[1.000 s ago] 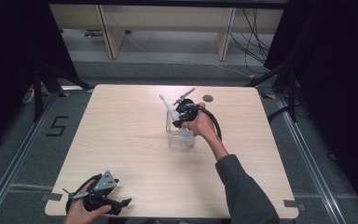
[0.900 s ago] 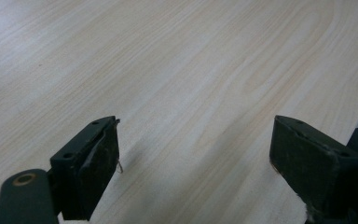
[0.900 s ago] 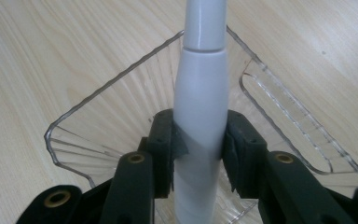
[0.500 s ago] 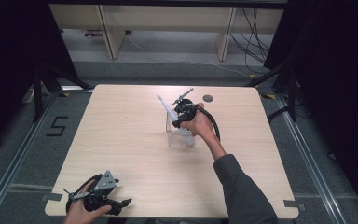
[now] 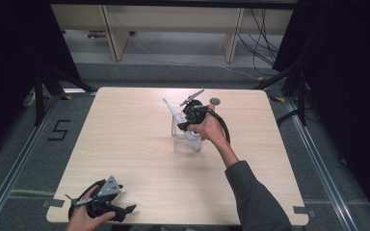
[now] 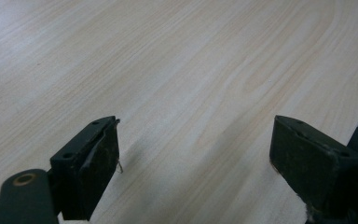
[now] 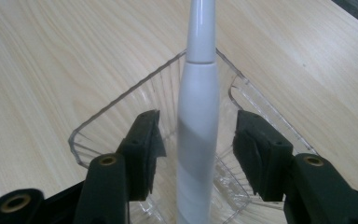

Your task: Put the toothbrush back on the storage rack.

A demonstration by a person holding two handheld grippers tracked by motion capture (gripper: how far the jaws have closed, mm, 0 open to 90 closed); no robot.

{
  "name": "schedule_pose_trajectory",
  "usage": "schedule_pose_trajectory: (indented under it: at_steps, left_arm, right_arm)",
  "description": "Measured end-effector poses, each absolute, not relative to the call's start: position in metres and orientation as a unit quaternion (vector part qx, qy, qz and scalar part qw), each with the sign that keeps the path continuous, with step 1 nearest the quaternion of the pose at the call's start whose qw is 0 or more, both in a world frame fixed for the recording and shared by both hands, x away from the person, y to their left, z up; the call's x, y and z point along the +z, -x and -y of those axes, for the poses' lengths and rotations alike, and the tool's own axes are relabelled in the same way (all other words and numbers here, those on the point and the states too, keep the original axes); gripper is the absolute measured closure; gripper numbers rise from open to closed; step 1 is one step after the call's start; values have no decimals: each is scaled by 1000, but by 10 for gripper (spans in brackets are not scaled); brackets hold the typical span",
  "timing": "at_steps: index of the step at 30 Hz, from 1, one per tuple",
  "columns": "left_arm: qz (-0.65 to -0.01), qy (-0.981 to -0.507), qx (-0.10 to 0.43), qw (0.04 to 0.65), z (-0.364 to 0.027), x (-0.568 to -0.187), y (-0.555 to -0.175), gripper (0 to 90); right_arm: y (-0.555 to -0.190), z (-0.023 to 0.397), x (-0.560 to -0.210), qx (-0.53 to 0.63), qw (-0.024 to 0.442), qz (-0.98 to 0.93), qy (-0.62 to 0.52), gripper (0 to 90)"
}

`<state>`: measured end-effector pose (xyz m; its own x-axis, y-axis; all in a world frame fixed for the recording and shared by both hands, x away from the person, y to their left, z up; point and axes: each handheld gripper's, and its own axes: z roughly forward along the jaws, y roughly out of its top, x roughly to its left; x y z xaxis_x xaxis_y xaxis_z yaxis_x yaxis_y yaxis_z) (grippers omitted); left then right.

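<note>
A white toothbrush point(image 7: 198, 121) is seen standing tilted in a clear plastic cup point(image 7: 121, 112) near the middle of the wooden table point(image 5: 125, 144). The right gripper point(image 7: 198, 149) is held over the cup, its jaws having just been opening; the toothbrush handle is flanked by the pads with a gap on each side, so nothing is gripped. The left gripper point(image 6: 196, 158) is kept at the near left table edge, jaws spread wide over bare wood.

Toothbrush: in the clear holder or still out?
In. The toothbrush stands inside the clear holder, leaning, head above the rim. The right gripper jaws have just been opening, pads off it.
</note>
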<state>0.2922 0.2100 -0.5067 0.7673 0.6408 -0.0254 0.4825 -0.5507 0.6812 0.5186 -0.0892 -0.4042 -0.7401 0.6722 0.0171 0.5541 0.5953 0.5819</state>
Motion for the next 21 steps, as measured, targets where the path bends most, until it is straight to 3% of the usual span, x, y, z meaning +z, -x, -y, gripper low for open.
schedule_pose_trajectory:
  at_steps: [17,21]
  left_arm:
    - [-326,-872,114,348,-210,-507,-292,154]
    - [-324,-873,114,347,-210,-507,-291,154]
  right_arm:
    - [-506,98,-392,337,122,-882,-307,411]
    - [-502,100,-389,343,144,-884,-281,394]
